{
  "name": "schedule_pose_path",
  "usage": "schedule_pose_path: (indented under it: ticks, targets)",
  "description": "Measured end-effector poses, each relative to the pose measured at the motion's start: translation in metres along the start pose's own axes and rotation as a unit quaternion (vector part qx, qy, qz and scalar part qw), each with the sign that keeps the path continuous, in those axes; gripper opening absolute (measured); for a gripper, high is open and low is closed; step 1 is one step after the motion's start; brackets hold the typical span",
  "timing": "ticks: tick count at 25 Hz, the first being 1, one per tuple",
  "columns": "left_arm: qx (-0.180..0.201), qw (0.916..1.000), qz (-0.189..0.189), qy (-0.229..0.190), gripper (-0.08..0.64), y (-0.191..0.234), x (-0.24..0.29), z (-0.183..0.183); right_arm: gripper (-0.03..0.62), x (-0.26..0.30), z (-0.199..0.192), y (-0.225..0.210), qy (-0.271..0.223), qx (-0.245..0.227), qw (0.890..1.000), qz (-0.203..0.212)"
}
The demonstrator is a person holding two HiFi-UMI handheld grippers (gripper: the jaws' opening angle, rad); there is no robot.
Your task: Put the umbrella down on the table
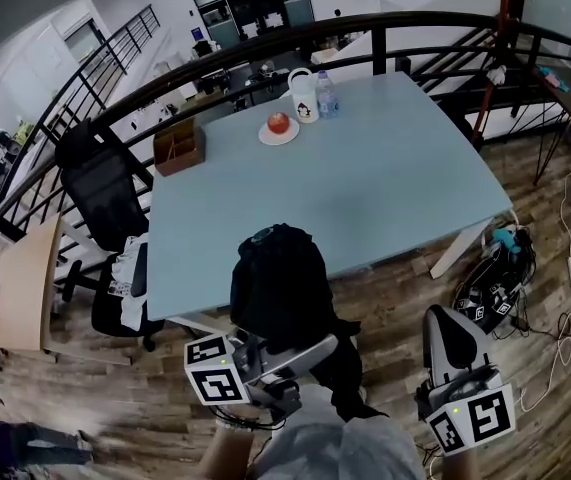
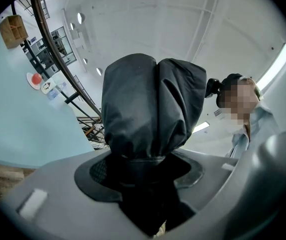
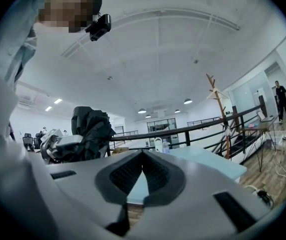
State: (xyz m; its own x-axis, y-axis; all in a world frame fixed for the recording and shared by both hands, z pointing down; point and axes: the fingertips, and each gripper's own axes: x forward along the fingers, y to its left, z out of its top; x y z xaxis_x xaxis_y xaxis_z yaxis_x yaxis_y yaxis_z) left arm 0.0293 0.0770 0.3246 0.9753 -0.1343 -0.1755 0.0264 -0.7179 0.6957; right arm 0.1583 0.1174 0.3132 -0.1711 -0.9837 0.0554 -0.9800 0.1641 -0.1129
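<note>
**While the umbrella (image 1: 280, 288) hangs by the desk (image 1: 385, 178)**

Left hand-held gripper (image 2: 150, 176) pinches the folded black umbrella low down. Right hand-held gripper (image 3: 143, 156) is pressed together, empty. It looks light and floppy; hold its stiff middle.

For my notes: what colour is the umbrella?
The umbrella is black; clearest in left gripper view.

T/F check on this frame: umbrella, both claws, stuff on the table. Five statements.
1. The left claw grips the black umbrella. True.
2. The umbrella lies on the table. False: the left claw holds it in the air.
3. The right claw holds nothing. True.
4. The plate is bare. False: a red item sits on it.
5. The wooden box stands on the table. True.
</note>
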Motion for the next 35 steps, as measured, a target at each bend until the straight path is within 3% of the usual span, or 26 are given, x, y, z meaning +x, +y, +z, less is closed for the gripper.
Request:
schedule_pose_path:
  ticks: [13,35]
  targets:
    - [-0.001,0.9999,0.011,-0.013,0.258,0.048,0.026,0.034,0.000,0.052,0.012,-0.034,-0.007,-0.006,1.000,0.006]
    - [0.043,0.9981,0.040,-0.020,0.258,0.150,0.081,0.140,0.000,0.199,0.047,-0.080,0.002,-0.040,0.998,0.044]
